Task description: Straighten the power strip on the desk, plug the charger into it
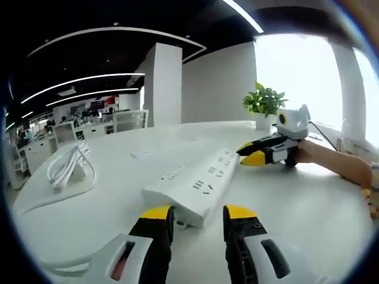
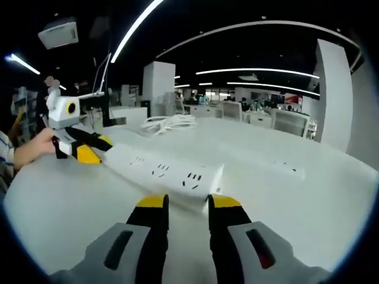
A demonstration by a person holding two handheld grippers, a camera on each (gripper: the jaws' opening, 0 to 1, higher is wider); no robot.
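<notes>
My left tongs [image 1: 197, 215] and right tongs [image 2: 186, 202] sit open at opposite ends of the power strip [image 1: 198, 180], lying mid-bench [image 1: 308, 207]; rigid, light, probably slippery, so I'd pinch its ends.

Strip: your long white plastic power strip [image 1: 198, 180] looks smooth, slightly glossy.
Desk: your white desk top [image 1: 308, 207] looks smooth, satin.
Cable: your coiled white cable [image 1: 70, 165] looks rubbery, matt.
</notes>
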